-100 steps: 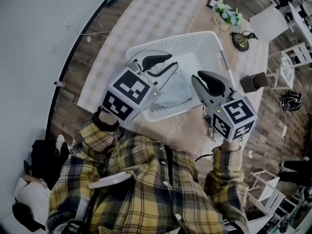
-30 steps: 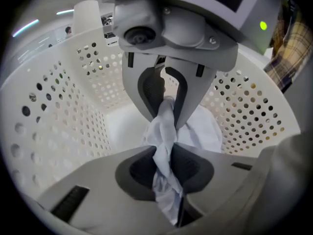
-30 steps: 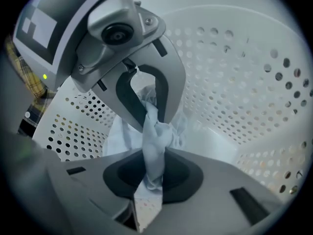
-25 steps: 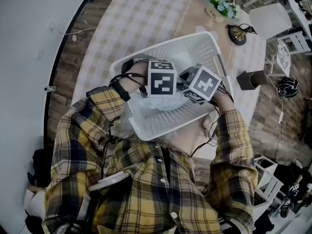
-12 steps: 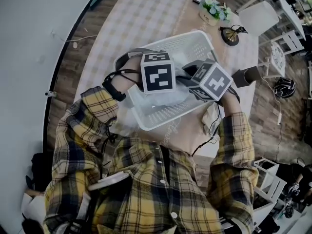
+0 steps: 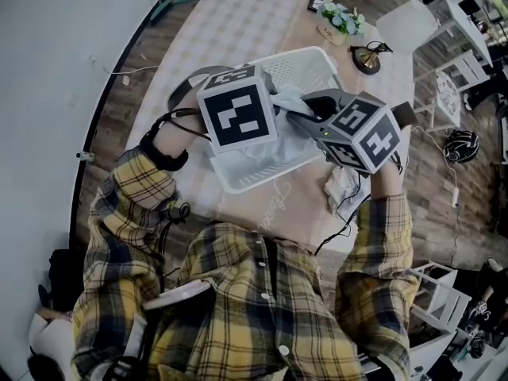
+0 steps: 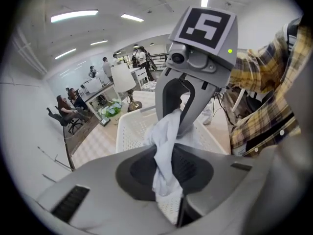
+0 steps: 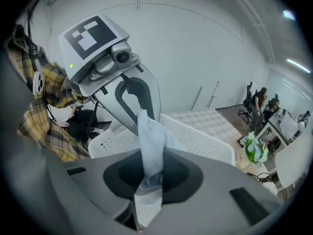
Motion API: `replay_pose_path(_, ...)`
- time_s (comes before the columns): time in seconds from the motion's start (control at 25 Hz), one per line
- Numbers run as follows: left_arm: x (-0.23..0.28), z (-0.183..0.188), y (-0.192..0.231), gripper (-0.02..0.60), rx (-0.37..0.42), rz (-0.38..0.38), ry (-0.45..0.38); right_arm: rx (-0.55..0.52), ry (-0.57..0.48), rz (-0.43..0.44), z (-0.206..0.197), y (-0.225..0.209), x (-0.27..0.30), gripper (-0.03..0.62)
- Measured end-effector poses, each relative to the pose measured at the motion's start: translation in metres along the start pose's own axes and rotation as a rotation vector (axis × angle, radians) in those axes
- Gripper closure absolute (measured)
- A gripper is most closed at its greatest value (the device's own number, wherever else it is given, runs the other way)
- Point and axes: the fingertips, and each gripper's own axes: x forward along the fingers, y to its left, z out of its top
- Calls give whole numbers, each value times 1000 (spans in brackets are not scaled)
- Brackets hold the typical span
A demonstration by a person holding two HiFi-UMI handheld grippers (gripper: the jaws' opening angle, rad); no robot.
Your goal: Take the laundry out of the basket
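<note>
Head view: checked table (image 6: 230, 30) on a wood floor, with office furniture beyond; a white perforated basket (image 6: 238, 182) stands on it. The left gripper (image 6: 274, 94) and right gripper (image 6: 298, 109) meet above the basket with a white garment (image 6: 290, 100) bunched between them. Left gripper view: jaws narrow, pinched on the garment (image 7: 164, 146), which runs as a twisted rope straight to the other claw. Right gripper view: likewise, jaws nipped on the opposite end (image 8: 149, 141). Long axis: gripper to gripper, across the basket. Judged: the item is raised but not yet set down outside; whether anything else is in the basket cannot be told.
</note>
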Motion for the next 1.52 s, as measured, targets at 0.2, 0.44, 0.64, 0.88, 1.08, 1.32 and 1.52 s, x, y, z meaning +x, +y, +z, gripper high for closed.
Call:
replay_pose_path(0.2,-25,38,-11,505,9,40,-48,-9,-60,-40,2,5,-46,499)
replay_pose_path(0.44,-29,99,-43,506,13,4,-148,-7,-112,-96,-20,4,-107,499)
replay_pose_path(0.64,-24,155,-71,508,57,-21,-192,17,-153,-145,-51,0,-159,499)
replay_pose_path(0.88,-8,222,-113,509,114,-25,-221,38,-182,-202,-101,2,-220,499)
replay_pose_path(1.08,8,272,-151,509,136,-28,-229,56,-196,-223,-146,6,-264,499)
replay_pose_path(1.32,27,309,-192,509,128,-40,-233,82,-205,-215,-192,19,-296,499)
replay_pose_path(1.52,48,321,-215,509,109,-93,-226,117,-203,-205,-221,25,-302,500)
